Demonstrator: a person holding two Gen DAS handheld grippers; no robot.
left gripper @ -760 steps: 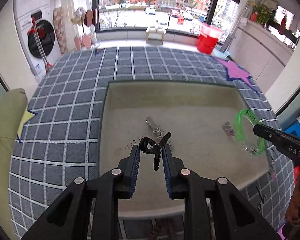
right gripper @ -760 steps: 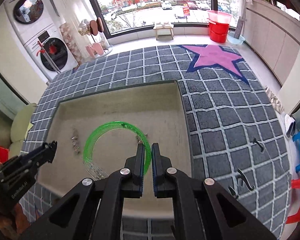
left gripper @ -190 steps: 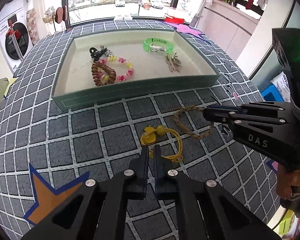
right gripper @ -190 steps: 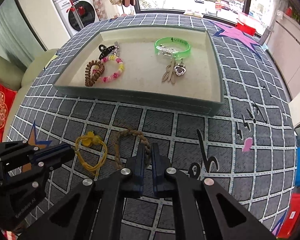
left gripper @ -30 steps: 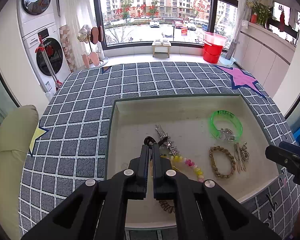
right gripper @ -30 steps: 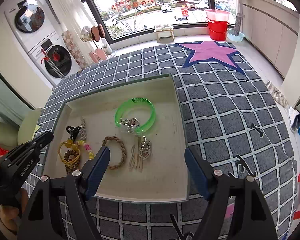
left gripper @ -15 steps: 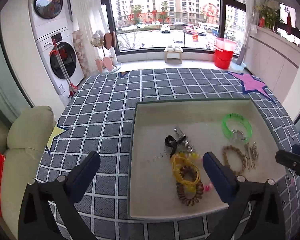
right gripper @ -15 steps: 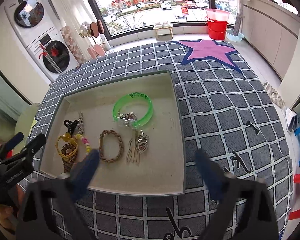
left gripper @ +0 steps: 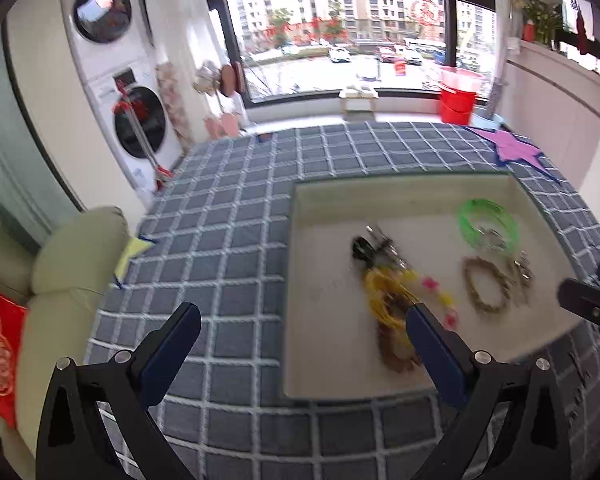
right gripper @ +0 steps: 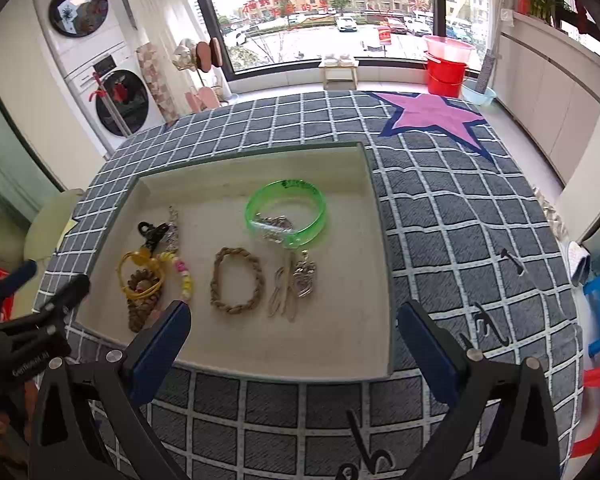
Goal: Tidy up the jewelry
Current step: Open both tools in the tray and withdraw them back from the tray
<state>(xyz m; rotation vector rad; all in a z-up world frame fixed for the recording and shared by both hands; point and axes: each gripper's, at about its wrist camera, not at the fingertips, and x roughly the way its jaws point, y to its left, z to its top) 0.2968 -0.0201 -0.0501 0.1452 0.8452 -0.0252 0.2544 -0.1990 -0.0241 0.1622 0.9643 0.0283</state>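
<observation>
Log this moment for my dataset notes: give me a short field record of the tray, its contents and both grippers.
surface: grid-patterned cloth
tray: open, beige inside
green bangle: far middle, silver piece lying in it
braided brown bracelet: centre, flat
silver pendants: right of the braided bracelet
yellow cord loop: left, over the wooden bead bracelet
black hair clip: far left
left gripper: open, empty
right gripper: open, empty
</observation>
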